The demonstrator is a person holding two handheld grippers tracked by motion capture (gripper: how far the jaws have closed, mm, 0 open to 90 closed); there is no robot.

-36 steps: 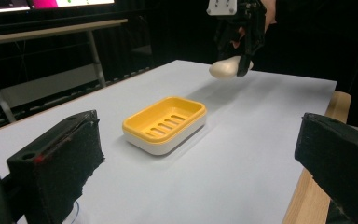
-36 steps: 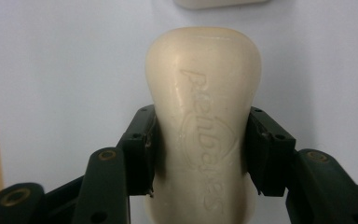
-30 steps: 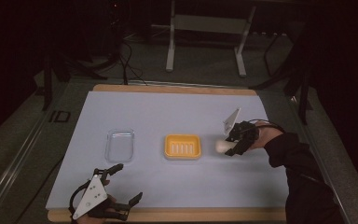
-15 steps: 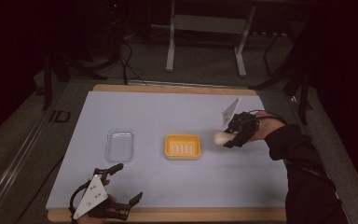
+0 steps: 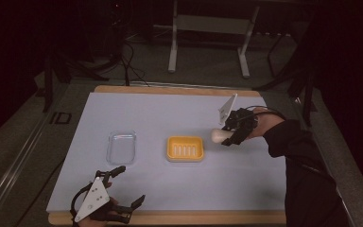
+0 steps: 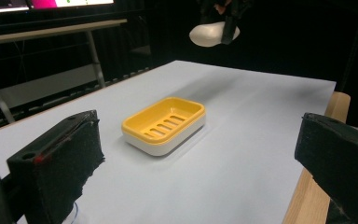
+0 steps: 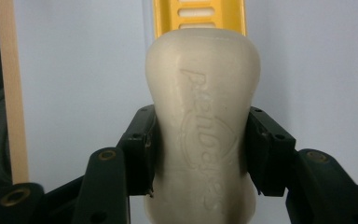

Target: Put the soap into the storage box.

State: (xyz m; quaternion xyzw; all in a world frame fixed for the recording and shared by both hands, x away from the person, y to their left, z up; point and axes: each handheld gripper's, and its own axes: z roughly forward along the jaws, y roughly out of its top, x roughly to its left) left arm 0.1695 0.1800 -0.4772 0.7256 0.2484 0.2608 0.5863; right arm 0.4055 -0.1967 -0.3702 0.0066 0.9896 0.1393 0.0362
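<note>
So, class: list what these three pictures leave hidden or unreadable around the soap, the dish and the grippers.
- Soap bar, right gripper view: near end cut off by bottom edge; embossed lettering too faint to read.
- Yellow soap dish, same view: mostly hidden behind the soap.
- Left gripper, high view: hand hidden under its grey plate.

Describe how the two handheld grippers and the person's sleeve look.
Both grippers are black, skeletal frames with bolt holes. The left gripper carries a grey three-cornered plate dotted with small holes; its jaws end in blocky black foam-like pads. The right gripper has the same grey plate and a thin black cable. The sleeve is black.
</note>
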